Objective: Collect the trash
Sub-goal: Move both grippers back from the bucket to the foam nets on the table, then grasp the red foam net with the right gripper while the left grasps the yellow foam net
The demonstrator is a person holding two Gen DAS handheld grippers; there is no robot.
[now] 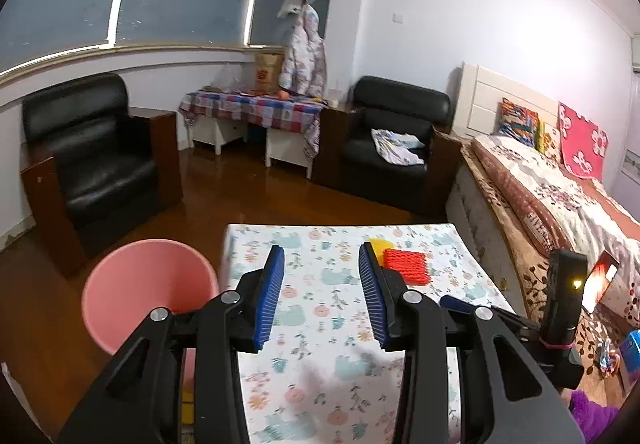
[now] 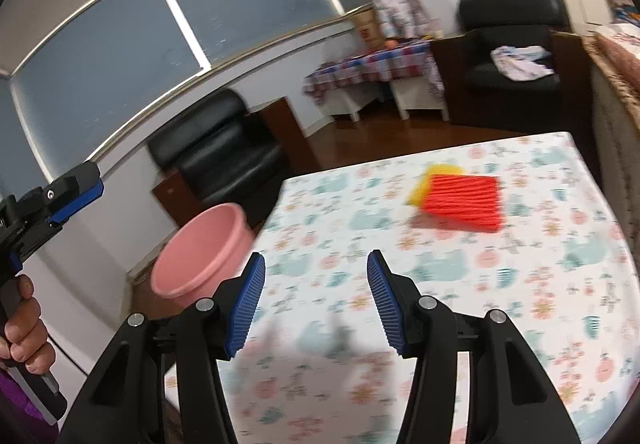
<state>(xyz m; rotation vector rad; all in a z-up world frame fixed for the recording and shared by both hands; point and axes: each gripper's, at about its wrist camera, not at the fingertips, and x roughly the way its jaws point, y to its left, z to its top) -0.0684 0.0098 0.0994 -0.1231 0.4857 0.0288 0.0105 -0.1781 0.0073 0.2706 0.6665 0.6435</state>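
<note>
Left wrist view showed the surface (image 1: 320, 324) under a floral cloth, bare but for two scraps near its far right corner; beside its left edge, on the floor, stood the pink bin (image 1: 148, 288), with nothing visible in the part of its inside that showed; the red ribbed piece (image 1: 406, 266) lay against the yellow piece (image 1: 378, 244), neither yet lifted; the left claw (image 1: 322, 264) hung with jaws apart and empty, as did the right claw (image 2: 316, 276); by my judgement collecting had hardly begun, both scraps remaining.
</note>
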